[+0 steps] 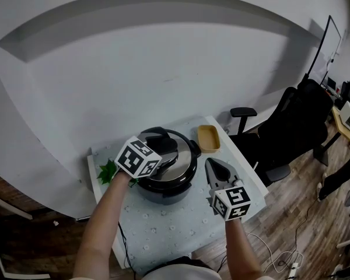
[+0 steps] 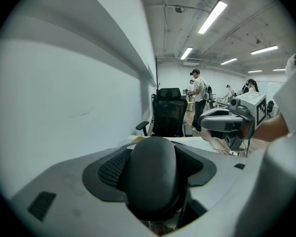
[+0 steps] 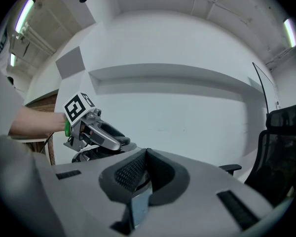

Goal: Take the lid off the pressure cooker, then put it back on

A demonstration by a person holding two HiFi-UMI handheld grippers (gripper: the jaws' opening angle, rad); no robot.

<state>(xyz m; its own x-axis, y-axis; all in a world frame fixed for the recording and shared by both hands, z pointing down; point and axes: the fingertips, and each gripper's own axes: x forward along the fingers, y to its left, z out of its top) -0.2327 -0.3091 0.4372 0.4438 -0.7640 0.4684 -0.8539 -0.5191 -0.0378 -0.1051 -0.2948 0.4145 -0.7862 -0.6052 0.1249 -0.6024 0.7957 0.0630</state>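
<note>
lid handle [image 2: 153, 177]: lower end hidden between left gripper [image 1: 163, 140] jaws | green item [image 1: 108, 171]: partly behind that gripper, kind unclear | people [image 2: 197, 95] beyond gripper: too small to tell

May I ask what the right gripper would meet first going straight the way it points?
Probably the white wall; the right gripper seems nearly level, likely clearing the tan tray.

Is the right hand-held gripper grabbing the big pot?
No, the right hand-held gripper is beside the pressure cooker, apart from it, with its jaws together on nothing.
</note>
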